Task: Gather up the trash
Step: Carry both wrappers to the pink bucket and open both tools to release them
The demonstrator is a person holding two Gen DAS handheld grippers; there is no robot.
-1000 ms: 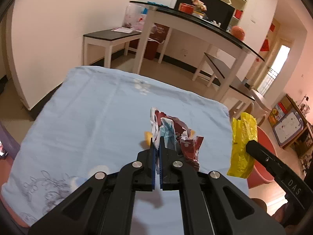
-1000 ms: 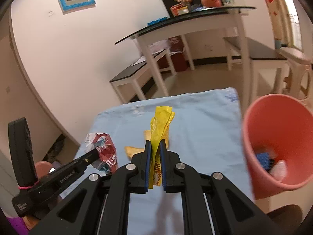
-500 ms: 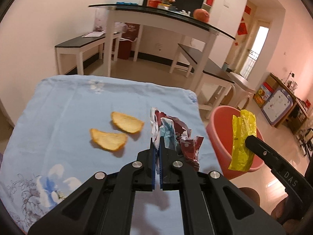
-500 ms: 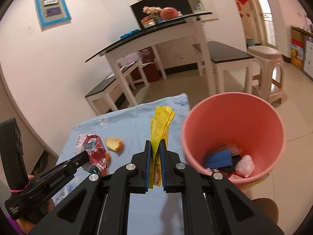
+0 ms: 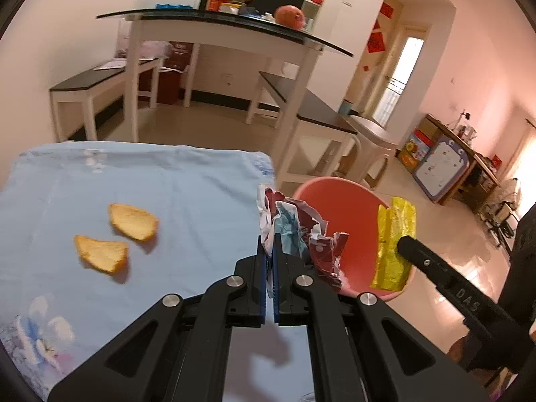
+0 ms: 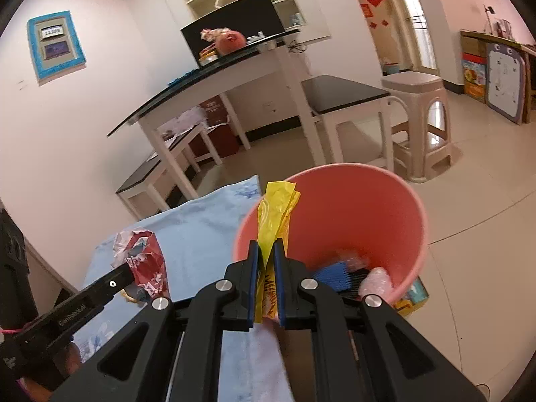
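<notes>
My left gripper (image 5: 267, 251) is shut on a crumpled red, white and blue wrapper (image 5: 294, 224), held above the right edge of the blue cloth (image 5: 187, 194), beside the pink bin (image 5: 355, 221). My right gripper (image 6: 266, 254) is shut on a yellow wrapper (image 6: 274, 211), held over the near rim of the pink bin (image 6: 351, 207). The yellow wrapper (image 5: 393, 234) and the red wrapper (image 6: 144, 254) each show in the other wrist view. Two orange peel pieces (image 5: 132, 221) (image 5: 100, 253) lie on the cloth.
The bin holds a blue comb-like item (image 6: 331, 274) and pale scraps (image 6: 375, 279). A black-topped white table (image 5: 217, 30), benches (image 5: 318, 114) and a beige stool (image 6: 418, 124) stand beyond. Tiled floor (image 6: 485, 201) lies to the right.
Both grippers moved right with their wrappers, from over the cloth toward the pink bin. The yellow wrapper now hangs over the bin's rim. The two peel pieces came into the left view.
</notes>
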